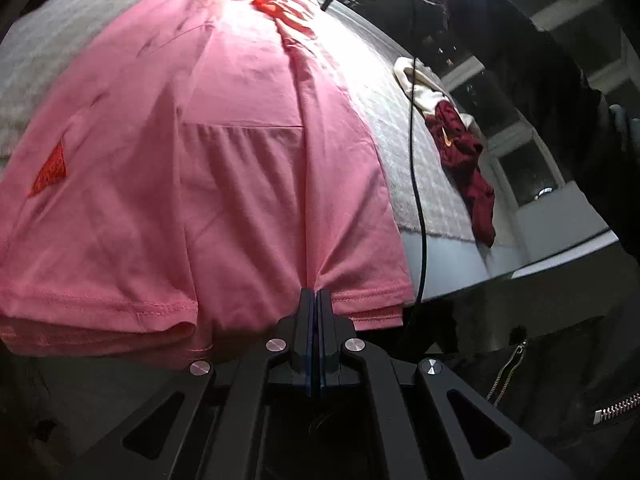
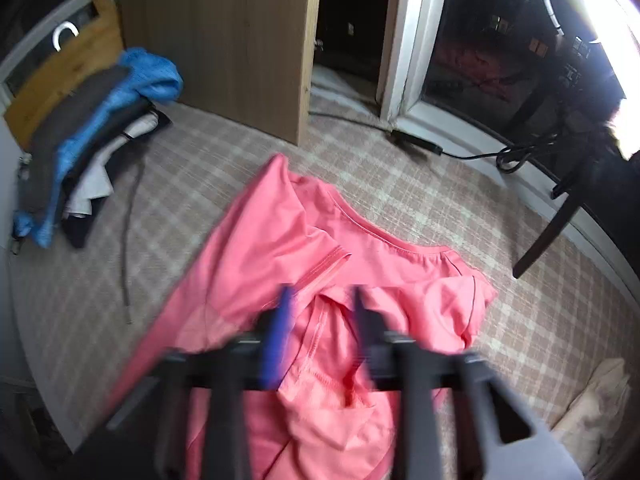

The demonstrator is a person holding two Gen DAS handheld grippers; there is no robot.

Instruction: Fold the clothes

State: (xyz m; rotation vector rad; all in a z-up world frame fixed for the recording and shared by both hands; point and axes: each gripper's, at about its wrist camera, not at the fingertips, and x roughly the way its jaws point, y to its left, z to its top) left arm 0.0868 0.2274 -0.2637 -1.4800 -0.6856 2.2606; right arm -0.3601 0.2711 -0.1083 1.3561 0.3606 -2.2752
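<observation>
A pink T-shirt [image 1: 208, 152] with red print lies spread on a plaid bed cover [image 1: 400, 152], one side folded over the middle. My left gripper [image 1: 317, 294] is shut on its bottom hem near the bed's near edge, and the cloth puckers into the jaws. In the right wrist view the pink T-shirt [image 2: 360, 264] shows its collar and a folded sleeve. My right gripper [image 2: 322, 300] hovers over that sleeve, blurred by motion, its fingers [image 2: 285, 300] apart with nothing between them.
A pile of blue, grey and white clothes [image 2: 92, 132] sits at the bed's far left. A maroon and cream garment [image 1: 460, 140] lies at the bed's right edge. A black cable [image 1: 414, 152] crosses the cover. A wooden cabinet [image 2: 224, 36] and a dark stand leg [image 2: 548, 232] are beyond.
</observation>
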